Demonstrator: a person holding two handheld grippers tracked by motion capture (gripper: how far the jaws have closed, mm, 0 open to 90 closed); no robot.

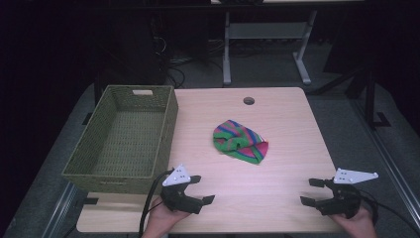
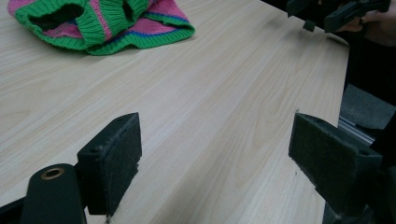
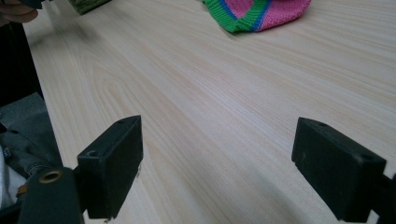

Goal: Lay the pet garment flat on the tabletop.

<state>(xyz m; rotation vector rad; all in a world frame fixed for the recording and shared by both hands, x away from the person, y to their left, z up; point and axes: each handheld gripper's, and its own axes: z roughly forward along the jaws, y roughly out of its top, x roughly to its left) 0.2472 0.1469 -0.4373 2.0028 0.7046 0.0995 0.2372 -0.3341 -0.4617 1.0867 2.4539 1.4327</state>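
Observation:
A crumpled knitted garment (image 1: 240, 141) with green, pink and blue stripes lies in the middle of the light wooden table (image 1: 277, 198). It also appears at the top left of the left gripper view as the garment (image 2: 100, 23), and at the top of the right gripper view as the garment (image 3: 257, 11). My left gripper (image 1: 202, 189) rests near the front edge, left of centre, open with nothing between its jaws. My right gripper (image 1: 311, 191) sits at the front right, open and empty too. Each points inward toward the other. Both lie well short of the garment.
A green woven basket (image 1: 126, 136) stands on the table's left side, with nothing visible in it. A round cable hole (image 1: 249, 101) sits near the far edge. Beyond the table are desk legs (image 1: 227, 49) and cables on a dark floor.

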